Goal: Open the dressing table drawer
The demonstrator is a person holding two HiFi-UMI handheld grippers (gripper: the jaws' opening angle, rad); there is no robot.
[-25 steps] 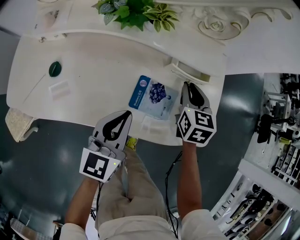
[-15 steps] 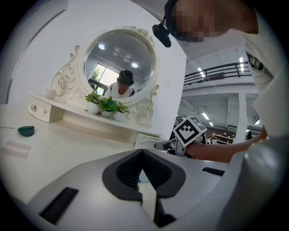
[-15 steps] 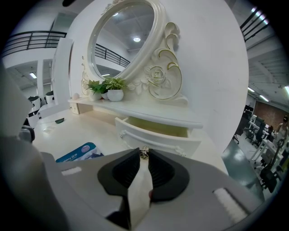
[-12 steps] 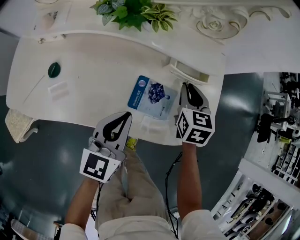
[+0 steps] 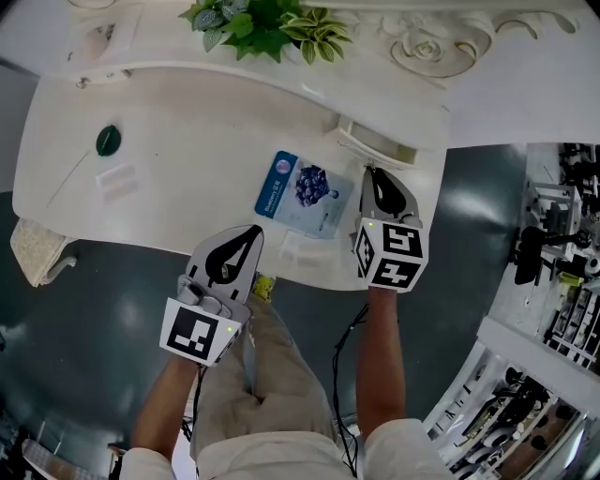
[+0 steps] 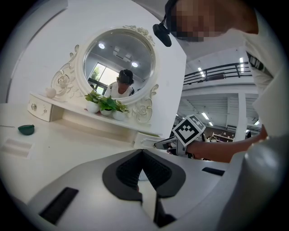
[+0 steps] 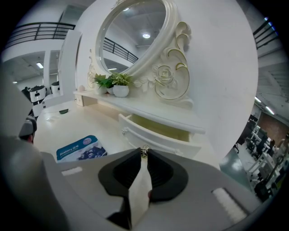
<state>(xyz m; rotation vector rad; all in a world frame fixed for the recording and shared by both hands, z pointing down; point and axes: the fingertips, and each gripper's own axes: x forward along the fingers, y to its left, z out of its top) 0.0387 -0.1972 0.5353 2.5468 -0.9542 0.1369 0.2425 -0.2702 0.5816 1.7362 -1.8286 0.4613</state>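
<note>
The white dressing table (image 5: 187, 122) has a small drawer (image 5: 375, 145) under its right shelf, pulled out a little, with its pale yellow inside showing (image 7: 156, 124). My right gripper (image 5: 375, 172) points at the drawer front. Its jaws have just been closing, and the small metal knob (image 7: 144, 151) sits pinched between the pad tips. My left gripper (image 5: 247, 232) hangs over the table's front edge, shut, with nothing between its pads (image 6: 131, 169). The left gripper view also shows the drawer (image 6: 146, 140) and the right gripper (image 6: 165, 144) at it.
A blue blueberry packet (image 5: 305, 192) lies just left of the right gripper. A green object (image 5: 109, 140) and a clear box (image 5: 120, 178) lie at the left. Potted plants (image 5: 267, 23) stand on the shelf under the round mirror (image 7: 131, 36). A cloth (image 5: 37, 246) hangs off the left edge.
The right gripper has rolled slightly at the drawer front. The drawer, the left gripper and the things on the table have not moved.
</note>
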